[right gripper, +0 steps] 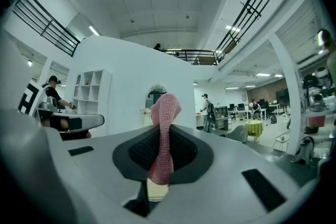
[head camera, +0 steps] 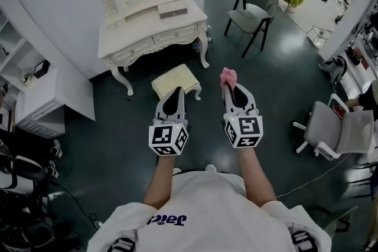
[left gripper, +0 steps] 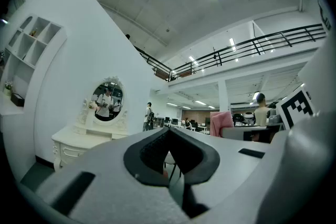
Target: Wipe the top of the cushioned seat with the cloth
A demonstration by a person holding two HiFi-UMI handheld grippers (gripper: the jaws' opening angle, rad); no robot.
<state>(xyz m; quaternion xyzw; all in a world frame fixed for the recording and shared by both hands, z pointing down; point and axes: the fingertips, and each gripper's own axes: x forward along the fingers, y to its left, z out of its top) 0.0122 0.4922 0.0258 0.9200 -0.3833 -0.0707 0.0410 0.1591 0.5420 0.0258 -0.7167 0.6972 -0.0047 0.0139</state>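
Observation:
The cushioned seat (head camera: 176, 78) is a low cream stool on the dark floor in front of the white vanity table (head camera: 155, 33). My right gripper (head camera: 230, 88) is shut on a pink knitted cloth (head camera: 228, 76). In the right gripper view the cloth (right gripper: 165, 110) stands up between the jaws of that gripper (right gripper: 164, 131). My left gripper (head camera: 176, 95) is shut with nothing in it, and its tip overlaps the stool's near edge in the head view. The left gripper view shows its jaws (left gripper: 169, 132) closed, with the cloth (left gripper: 221, 123) off to the right. Both grippers are held in the air, short of the stool.
A grey armchair (head camera: 255, 13) stands beyond to the right. A white office chair (head camera: 335, 128) is at the far right. White shelving (head camera: 36, 87) runs along the left wall, and dark gear (head camera: 23, 186) lies at the near left. A cable (head camera: 307, 177) trails over the floor.

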